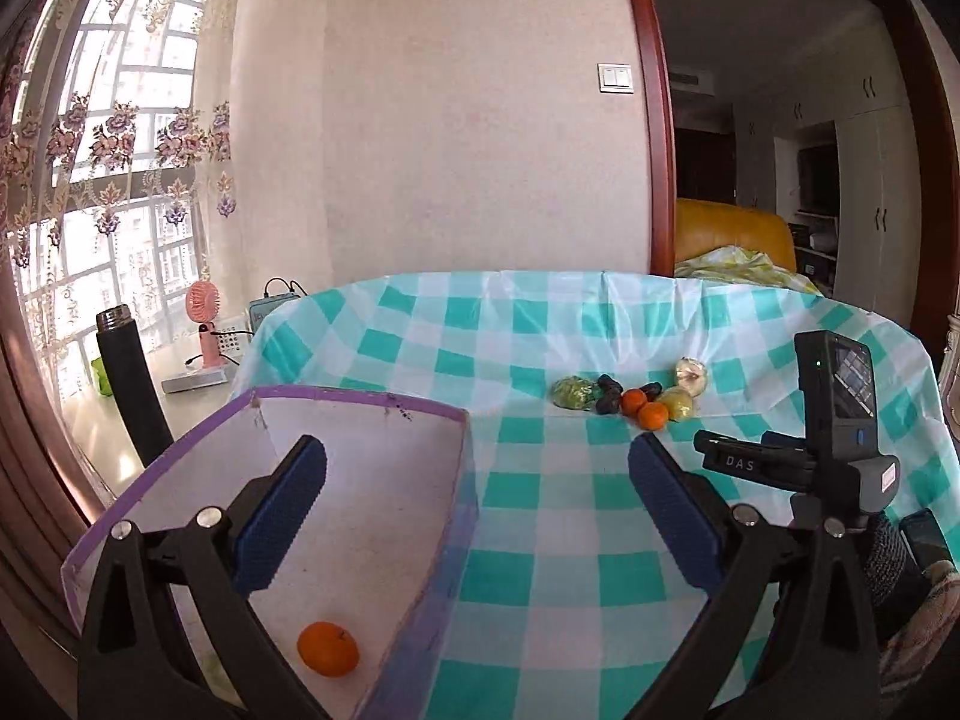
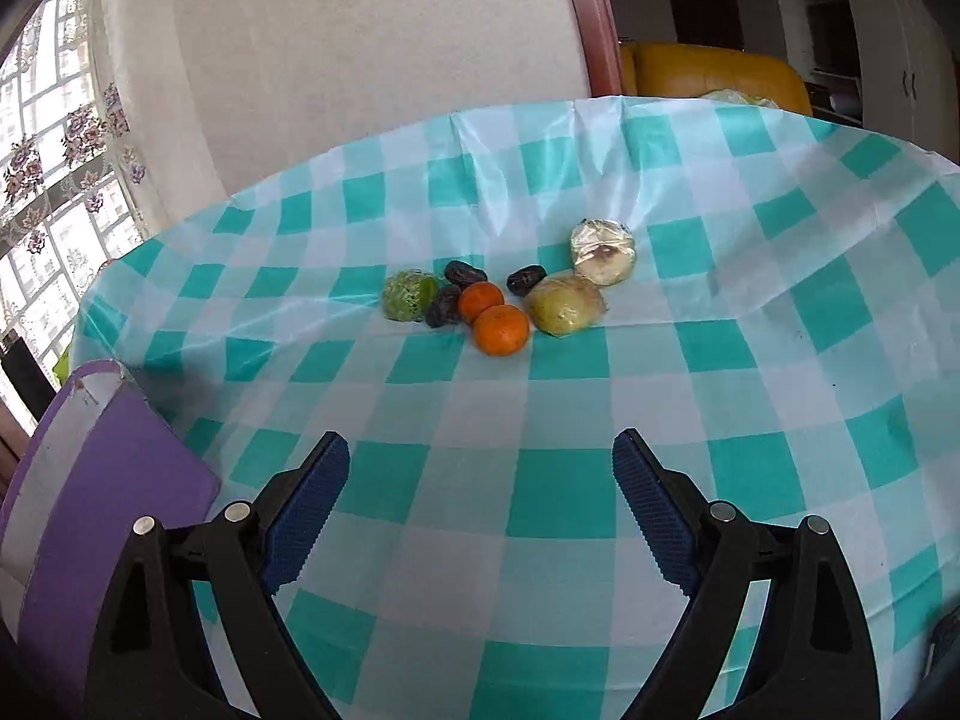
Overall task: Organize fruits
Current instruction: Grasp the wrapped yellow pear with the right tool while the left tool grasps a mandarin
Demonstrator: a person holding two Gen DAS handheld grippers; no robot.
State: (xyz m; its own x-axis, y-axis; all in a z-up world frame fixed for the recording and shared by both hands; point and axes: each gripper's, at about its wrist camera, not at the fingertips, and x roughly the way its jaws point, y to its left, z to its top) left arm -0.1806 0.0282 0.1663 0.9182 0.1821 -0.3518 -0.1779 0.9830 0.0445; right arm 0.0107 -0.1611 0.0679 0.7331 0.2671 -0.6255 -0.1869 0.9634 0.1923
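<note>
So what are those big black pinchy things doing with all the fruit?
A person holds a gripper in each hand and is sorting fruit into a purple-edged box. One orange already lies inside it. The rest sits in a pile on the checked tablecloth: two more oranges, some dark dates and three wrapped fruits. Both the left gripper and the right gripper have their jaws open and hold nothing right now.
</note>
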